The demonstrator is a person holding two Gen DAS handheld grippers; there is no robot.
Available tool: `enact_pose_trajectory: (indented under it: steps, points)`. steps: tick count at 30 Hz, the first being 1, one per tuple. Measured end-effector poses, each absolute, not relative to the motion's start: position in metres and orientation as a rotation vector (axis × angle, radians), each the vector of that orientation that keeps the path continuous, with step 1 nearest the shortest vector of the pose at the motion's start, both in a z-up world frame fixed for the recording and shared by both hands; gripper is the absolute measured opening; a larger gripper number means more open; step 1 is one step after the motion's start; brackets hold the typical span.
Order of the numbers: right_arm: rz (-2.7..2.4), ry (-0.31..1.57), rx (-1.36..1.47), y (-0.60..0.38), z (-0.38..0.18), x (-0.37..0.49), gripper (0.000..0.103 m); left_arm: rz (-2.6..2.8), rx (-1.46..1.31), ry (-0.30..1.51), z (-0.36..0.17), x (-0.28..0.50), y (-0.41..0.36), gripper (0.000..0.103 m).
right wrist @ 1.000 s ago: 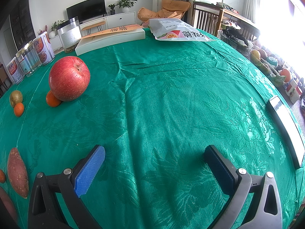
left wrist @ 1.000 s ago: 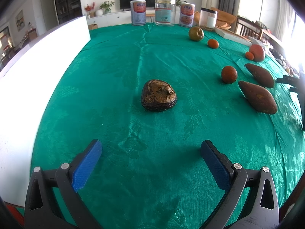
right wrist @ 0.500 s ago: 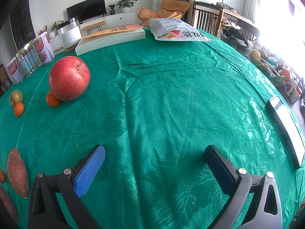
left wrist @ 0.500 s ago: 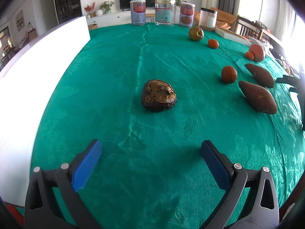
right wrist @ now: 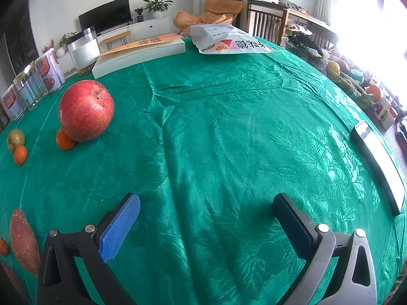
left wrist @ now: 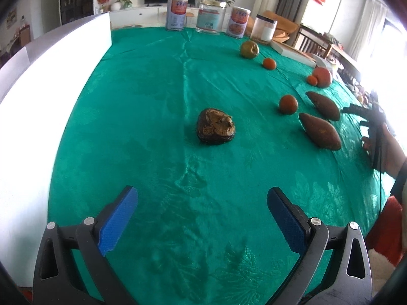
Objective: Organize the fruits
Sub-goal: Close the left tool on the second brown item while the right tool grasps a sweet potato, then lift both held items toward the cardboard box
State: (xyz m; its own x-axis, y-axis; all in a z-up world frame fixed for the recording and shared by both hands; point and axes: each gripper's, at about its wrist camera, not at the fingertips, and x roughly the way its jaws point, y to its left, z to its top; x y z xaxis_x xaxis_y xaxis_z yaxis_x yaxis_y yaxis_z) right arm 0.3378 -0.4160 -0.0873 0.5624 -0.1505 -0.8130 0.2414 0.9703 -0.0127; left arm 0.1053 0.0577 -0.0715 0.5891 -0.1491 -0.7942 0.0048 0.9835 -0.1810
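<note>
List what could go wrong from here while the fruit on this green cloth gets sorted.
The red apple rests against a small orange; lifting either may send the other rolling on the smooth tablecloth. The phone lies near the table edge beside the open right gripper, so a sweep could knock it off. The dark brown fruit looks rough and irregular, so the left gripper may slip.

Small orange (right wrist: 65,141) touching apple (right wrist: 86,110), left-front; phone (right wrist: 377,161) far right.
</note>
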Motion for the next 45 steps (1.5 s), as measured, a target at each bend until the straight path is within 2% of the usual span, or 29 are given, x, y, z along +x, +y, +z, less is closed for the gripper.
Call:
enact_pose_trajectory:
  steps: [12, 13, 14, 16, 18, 23, 29, 33, 36, 38, 40, 41, 42, 43, 44, 45]
  points:
    - [-0.265, 0.961, 0.125, -0.411, -0.087, 0.341, 0.102, -0.095, -0.165, 0.969, -0.074, 0.104, 0.054, 0.101]
    - [-0.242, 0.969, 0.139, -0.410, -0.084, 0.337, 0.094, -0.102, -0.155, 0.958, -0.069, 0.102, 0.054, 0.101]
    - [-0.223, 0.943, 0.149, -0.406, -0.077, 0.327, 0.090, -0.108, -0.147, 0.948, -0.065, 0.100, 0.055, 0.101]
    - [-0.106, 0.838, 0.097, -0.383, -0.049, 0.295, 0.089, -0.129, -0.130, 0.923, -0.055, 0.099, 0.059, 0.101]
    - [0.155, 0.813, 0.050, -0.349, -0.023, 0.263, 0.090, -0.159, -0.124, 0.915, -0.049, 0.103, 0.063, 0.101]
    - [0.635, 1.063, -0.107, -0.240, -0.004, 0.215, 0.090, -0.267, -0.066, 0.986, -0.046, 0.129, 0.054, 0.101]
    - [0.615, 1.327, -0.149, -0.184, -0.031, 0.257, 0.090, -0.268, -0.056, 1.191, -0.050, 0.188, 0.047, 0.101]
    - [0.577, 1.463, -0.079, -0.172, -0.049, 0.290, 0.084, -0.213, 0.021, 1.242, -0.060, 0.213, 0.037, 0.100]
    - [0.565, 1.506, -0.157, -0.156, -0.055, 0.296, 0.081, -0.199, 0.049, 1.259, -0.067, 0.219, 0.030, 0.099]
    - [0.577, 1.517, -0.211, -0.143, -0.058, 0.294, 0.076, -0.208, 0.077, 1.260, -0.070, 0.218, 0.024, 0.096]
    - [0.583, 1.519, -0.270, -0.130, -0.061, 0.290, 0.067, -0.208, 0.087, 1.275, -0.073, 0.218, 0.021, 0.074]
    - [0.582, 1.522, -0.293, -0.126, -0.063, 0.289, 0.063, -0.208, 0.082, 1.287, -0.076, 0.218, 0.021, 0.070]
    - [0.577, 1.532, -0.321, -0.121, -0.067, 0.288, 0.056, -0.201, 0.086, 1.281, -0.076, 0.219, 0.022, 0.065]
    - [0.560, 1.537, -0.346, -0.118, -0.070, 0.287, 0.044, -0.188, 0.097, 1.269, -0.074, 0.218, 0.023, 0.050]
    - [0.543, 1.530, -0.364, -0.116, -0.072, 0.286, 0.041, -0.183, 0.097, 1.261, -0.073, 0.218, 0.024, 0.043]
    - [0.546, 1.521, -0.373, -0.116, -0.073, 0.286, 0.041, -0.181, 0.077, 1.262, -0.072, 0.218, 0.028, 0.043]
